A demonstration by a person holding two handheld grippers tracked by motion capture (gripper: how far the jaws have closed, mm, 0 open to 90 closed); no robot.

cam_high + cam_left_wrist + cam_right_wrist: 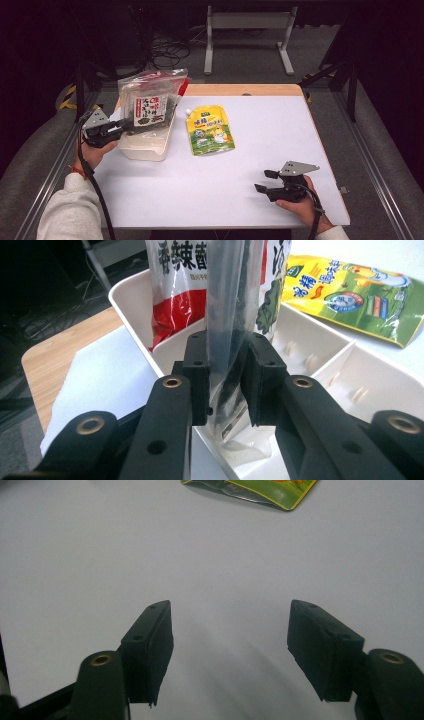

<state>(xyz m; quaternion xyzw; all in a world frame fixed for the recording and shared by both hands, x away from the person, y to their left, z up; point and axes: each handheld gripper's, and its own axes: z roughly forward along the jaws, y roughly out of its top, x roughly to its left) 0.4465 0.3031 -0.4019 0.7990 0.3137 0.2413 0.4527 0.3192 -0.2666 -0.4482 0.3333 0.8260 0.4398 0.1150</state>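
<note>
My left gripper point(122, 126) is shut on the lower edge of a clear zip bag point(147, 102) with a red-and-white seaweed packet inside. The bag stands upright with its bottom inside the white plastic bin point(145, 150). In the left gripper view the pads point(197, 375) pinch the clear film of the bag point(227, 300) over the bin's divided inside point(350, 385). A yellow-green spouted pouch point(210, 129) lies flat on the table right of the bin, also seen as pouch point(350, 295) and pouch corner point(260, 487). My right gripper point(265, 181) rests open near the front right, with bare table between its jaws point(230, 640).
The white table top point(240, 170) has a wooden strip point(240, 90) along its far edge. Beyond it on the floor are a grey metal stand point(247, 30) and loose cables point(167, 50). Metal rails run along both sides of the table.
</note>
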